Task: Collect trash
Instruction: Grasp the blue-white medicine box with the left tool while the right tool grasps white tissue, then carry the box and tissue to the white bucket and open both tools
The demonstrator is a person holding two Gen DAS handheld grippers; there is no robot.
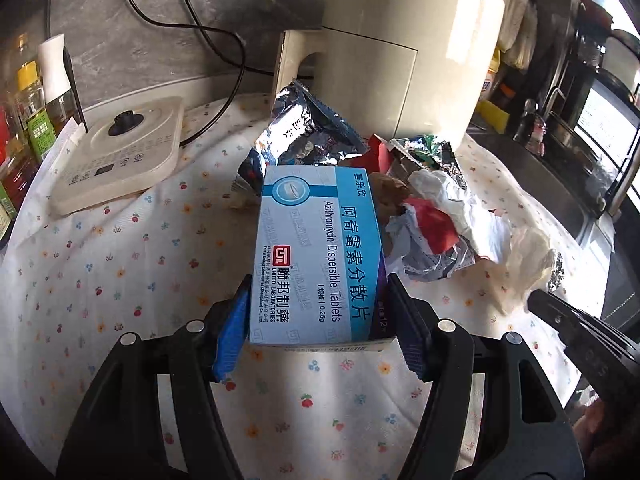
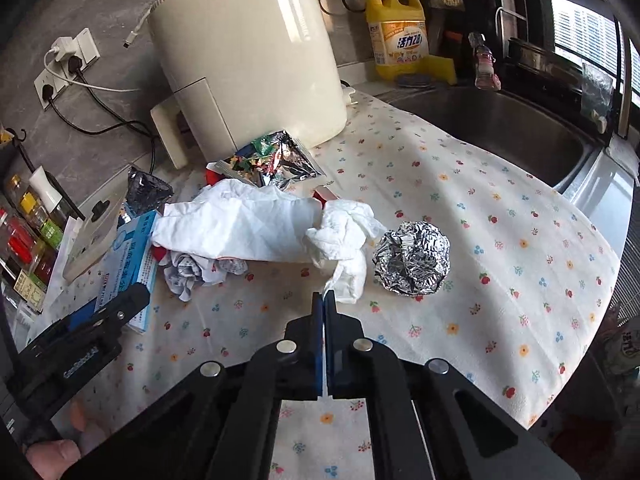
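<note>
The left hand-held gripper [image 1: 316, 320] clamps its blue pads on the near end of a light-blue cardboard tablet box [image 1: 316, 256]. The right hand-held gripper [image 2: 324, 300] is fully closed, pinching a corner of the crumpled white tissue [image 2: 340, 240] just beside a crumpled silver foil ball [image 2: 412, 260]. Farther back on the flower-print cloth of the worktop [image 2: 480, 208], foil wrappers [image 2: 276, 160] lie by the cream cylindrical appliance [image 2: 248, 52] at its far edge.

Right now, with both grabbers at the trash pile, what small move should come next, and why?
Probably lift the right gripper: its jaws look shut on a corner of the tissue, while the left gripper already has the box between its jaws.
</note>
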